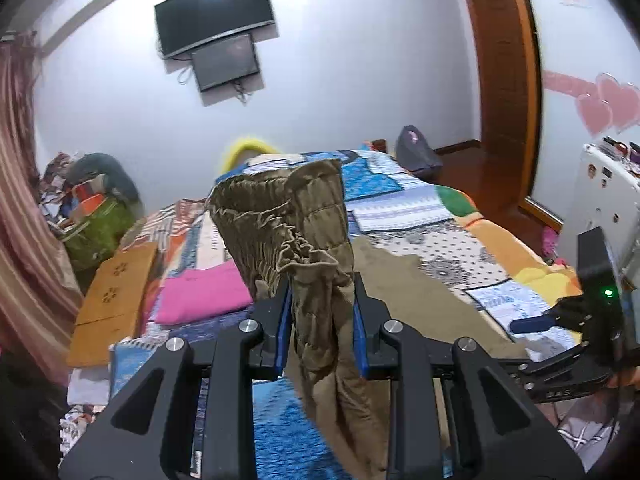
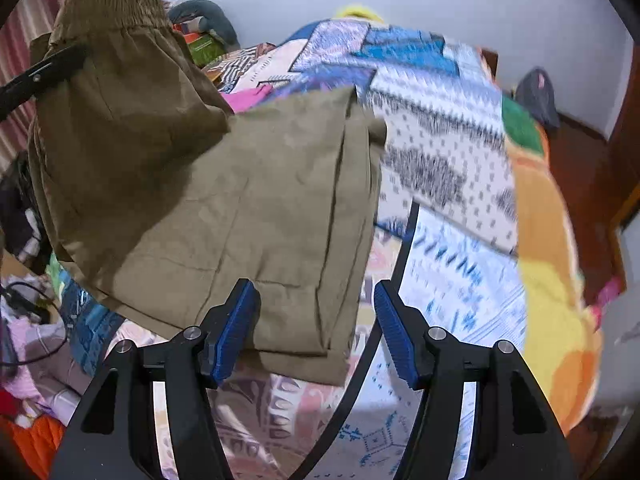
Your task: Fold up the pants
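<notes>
One pair of olive pants (image 2: 224, 208), seemingly folded, hangs from left gripper (image 1: 320, 320).

Patchwork bedspread (image 1: 424, 208) in blue, white and orange across the bed. Folded pink cloth (image 1: 204, 294) on it, a tan cardboard sheet (image 1: 116, 300) just beside. Two dark screens (image 1: 216, 12) mounted on the pale wall. Striped curtain (image 1: 20, 208) at left, wooden door frame (image 1: 508, 80) at right, pink heart stickers (image 1: 608, 108) beyond.
</notes>
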